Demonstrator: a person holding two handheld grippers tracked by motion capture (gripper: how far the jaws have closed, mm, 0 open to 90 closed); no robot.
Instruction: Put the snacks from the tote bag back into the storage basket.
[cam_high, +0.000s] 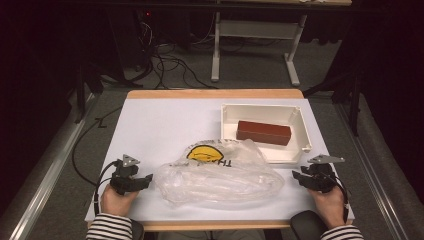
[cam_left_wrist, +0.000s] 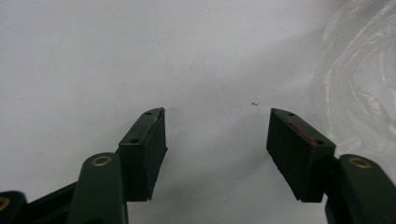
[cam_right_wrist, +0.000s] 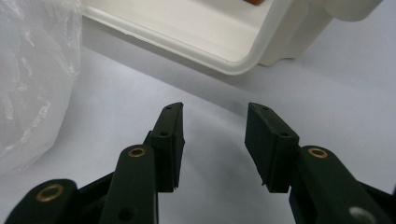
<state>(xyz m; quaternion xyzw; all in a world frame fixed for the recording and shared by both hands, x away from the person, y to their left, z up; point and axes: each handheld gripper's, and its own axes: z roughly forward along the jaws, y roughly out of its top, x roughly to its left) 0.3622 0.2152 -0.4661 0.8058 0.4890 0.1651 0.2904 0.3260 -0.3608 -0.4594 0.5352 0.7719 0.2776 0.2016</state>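
A crumpled clear plastic bag (cam_high: 220, 179) with a yellow print lies on the white table (cam_high: 155, 125) near its front edge. Behind it at the right stands a white bin (cam_high: 300, 131) with a dark red brick-shaped block (cam_high: 263, 132) inside. My left gripper (cam_high: 148, 181) rests left of the bag, jaws open and empty (cam_left_wrist: 216, 133), with the bag's edge (cam_left_wrist: 359, 79) at its right. My right gripper (cam_high: 297, 177) sits right of the bag, open with nothing between its jaws (cam_right_wrist: 214, 135); the bin's corner (cam_right_wrist: 247, 60) lies just ahead of it and the bag (cam_right_wrist: 32, 79) at its left.
Beyond the table's far wooden edge (cam_high: 215, 93) the floor holds cables (cam_high: 170, 65) and the legs of another table (cam_high: 255, 45). A metal rail (cam_high: 45, 165) runs along the left. Striped sleeves (cam_high: 110, 227) come in at the bottom.
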